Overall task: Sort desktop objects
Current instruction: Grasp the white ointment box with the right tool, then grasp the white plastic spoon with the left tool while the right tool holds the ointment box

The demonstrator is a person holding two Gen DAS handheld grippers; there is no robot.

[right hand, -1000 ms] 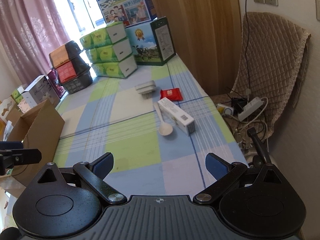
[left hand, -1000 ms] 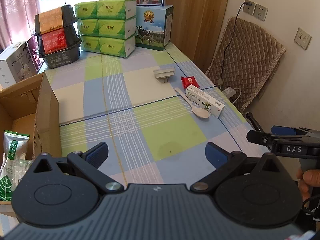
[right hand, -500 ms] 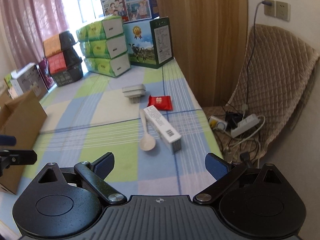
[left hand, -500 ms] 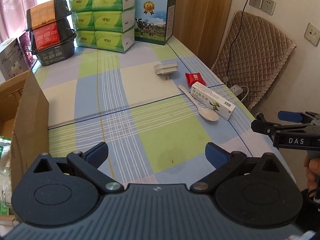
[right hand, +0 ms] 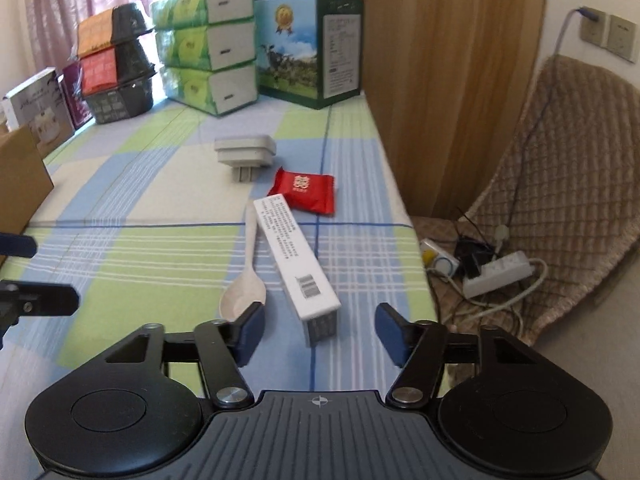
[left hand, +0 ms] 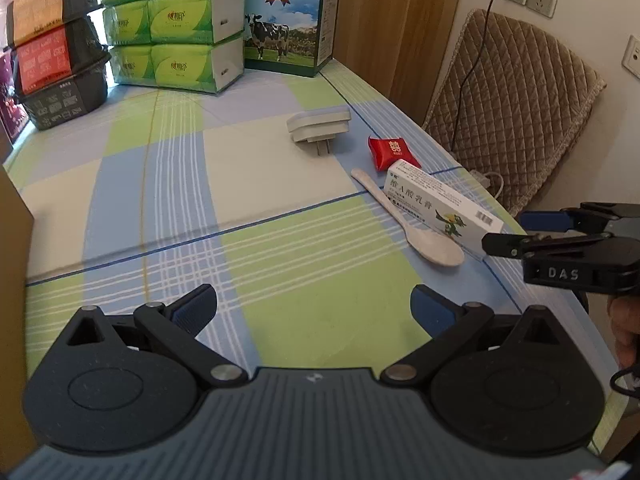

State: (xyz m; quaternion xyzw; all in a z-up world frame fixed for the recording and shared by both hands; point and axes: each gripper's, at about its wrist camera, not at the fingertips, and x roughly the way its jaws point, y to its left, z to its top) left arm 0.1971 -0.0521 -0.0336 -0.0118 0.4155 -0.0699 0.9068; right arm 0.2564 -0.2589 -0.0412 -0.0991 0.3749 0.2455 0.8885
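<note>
Right wrist view: the right tongs [right hand: 318, 330] hang wide open and empty over the near end of the white box [right hand: 296, 256] (spoon [right hand: 245, 280] alongside) on the desk [right hand: 132, 248]; the left tongs [left hand: 314, 307] gape empty too.

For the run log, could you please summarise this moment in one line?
left gripper open, idle | right gripper open, nearing ointment box | spoon beside box

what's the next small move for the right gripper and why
Probably ease the right gripper forward and down, then close on the white ointment box. Its jaws stand open with the box's near end lying between and just ahead of them. The spoon lies close beside the box on the left, so keep the left finger clear of its bowl.
</note>
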